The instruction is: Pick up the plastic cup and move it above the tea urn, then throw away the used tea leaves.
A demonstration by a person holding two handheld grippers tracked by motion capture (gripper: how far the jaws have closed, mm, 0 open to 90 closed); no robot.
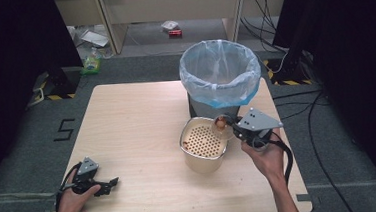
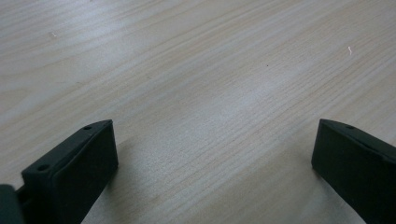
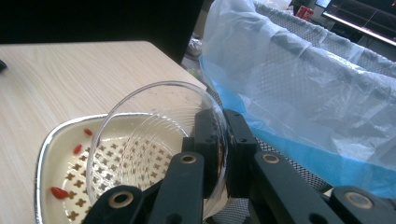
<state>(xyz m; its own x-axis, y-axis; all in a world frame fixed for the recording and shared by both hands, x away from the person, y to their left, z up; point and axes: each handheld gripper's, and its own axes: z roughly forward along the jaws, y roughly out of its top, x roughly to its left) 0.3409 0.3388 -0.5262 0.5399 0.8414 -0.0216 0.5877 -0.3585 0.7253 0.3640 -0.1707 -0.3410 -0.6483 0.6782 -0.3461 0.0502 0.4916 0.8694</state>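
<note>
Mesh bin [image 1: 220, 73] with pale blue plastic liner stands at table's [image 1: 128, 135] far edge, just behind cream perforated strainer [image 1: 202, 144]. Right gripper [image 3: 223, 140] pinches rim of clear glass bowl [image 3: 154, 135] – tilted over strainer, few red bits inside. Left gripper [image 1: 112, 183] rests on bare light wood, near corner – jaws spread wide.

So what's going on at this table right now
A person works with a gripper in each hand. The right gripper is clamped on the rim of a small clear glass bowl, tipped on its side over a cream strainer basket with a few small red pieces in it. A bag-lined bin stands just behind. The left gripper rests open on the bare wooden table, holding nothing.
</note>
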